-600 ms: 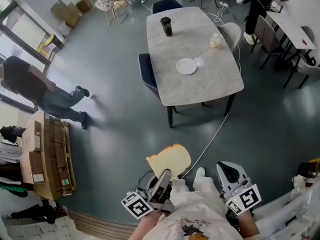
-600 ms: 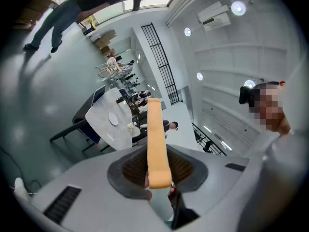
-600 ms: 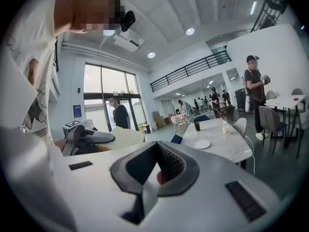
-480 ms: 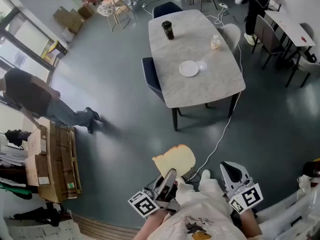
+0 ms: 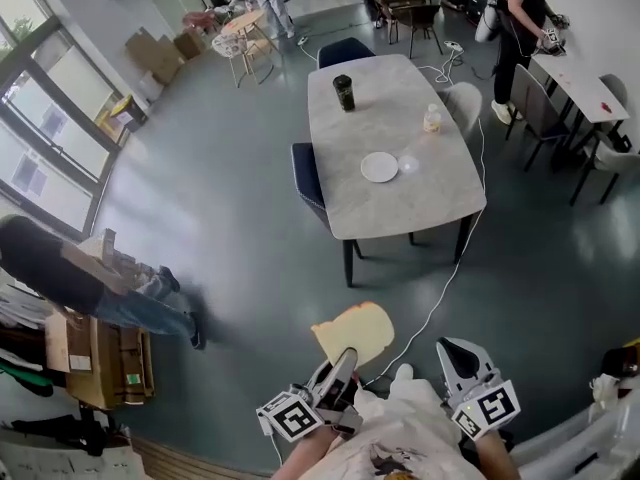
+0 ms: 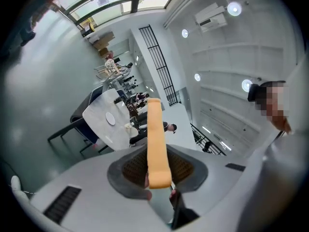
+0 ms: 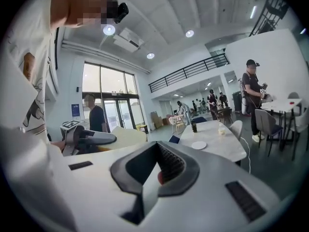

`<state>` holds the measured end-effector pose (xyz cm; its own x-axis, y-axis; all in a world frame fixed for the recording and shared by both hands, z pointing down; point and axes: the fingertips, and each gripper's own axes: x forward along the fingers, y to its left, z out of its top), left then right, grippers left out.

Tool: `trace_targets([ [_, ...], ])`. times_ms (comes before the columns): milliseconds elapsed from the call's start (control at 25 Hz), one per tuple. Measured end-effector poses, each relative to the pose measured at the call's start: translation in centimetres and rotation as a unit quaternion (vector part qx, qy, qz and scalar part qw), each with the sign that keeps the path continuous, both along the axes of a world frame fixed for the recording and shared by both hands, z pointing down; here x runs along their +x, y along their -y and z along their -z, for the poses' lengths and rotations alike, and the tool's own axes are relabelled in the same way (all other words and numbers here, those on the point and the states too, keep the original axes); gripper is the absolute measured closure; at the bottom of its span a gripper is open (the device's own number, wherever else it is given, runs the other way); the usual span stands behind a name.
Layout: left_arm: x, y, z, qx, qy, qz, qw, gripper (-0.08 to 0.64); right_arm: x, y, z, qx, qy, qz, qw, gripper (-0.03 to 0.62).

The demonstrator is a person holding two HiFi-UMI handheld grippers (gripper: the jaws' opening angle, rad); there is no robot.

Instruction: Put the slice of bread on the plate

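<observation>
The left gripper [image 5: 344, 358] has its jaws grasping the bread slice [image 5: 355, 333]; the right gripper [image 5: 452, 350] has its jaws clenched, empty; the plate [image 5: 379, 167] lies far off on the tabletop [image 5: 425, 203].

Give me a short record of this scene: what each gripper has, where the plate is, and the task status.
left gripper: jaws shut on the tan slice of bread, held above the grey floor
right gripper: nothing between its jaws, which look closed
round white plate: on the grey stone-topped table, well ahead of both grippers
task status: bread not yet on plate
</observation>
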<state>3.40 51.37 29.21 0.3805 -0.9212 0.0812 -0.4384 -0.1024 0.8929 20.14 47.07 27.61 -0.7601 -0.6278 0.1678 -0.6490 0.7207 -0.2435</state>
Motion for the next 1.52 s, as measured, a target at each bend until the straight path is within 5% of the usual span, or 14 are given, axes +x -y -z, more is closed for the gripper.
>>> trace_targets([
  [400,3.2,0.4,-2.1,-0.044,-0.021,0.032,0.9983,0.462,1.9,1.1,-2.1,-0.029,0.027,0.046,0.998,0.591],
  [680,1.8,4.6,-1.4,-0.024,-0.017,0.032,0.9991,0.462,-0.4,4.4,-2.2,-0.023,0.023,0.062,0.998,0.591],
  [1080,-4.6,12.6,-2.1,-0.028,-0.045,-0.013,0.9985,0.462,-6.6,11.5,-1.8,-0.038,0.016,0.009,0.999,0.591],
  [1520,-17.8,18.5,-0.8,-0.004,-0.052,-0.05,0.9974,0.462,-20.6,16.3,-0.7,0.002,-0.006,0.019,1.0,0.591],
])
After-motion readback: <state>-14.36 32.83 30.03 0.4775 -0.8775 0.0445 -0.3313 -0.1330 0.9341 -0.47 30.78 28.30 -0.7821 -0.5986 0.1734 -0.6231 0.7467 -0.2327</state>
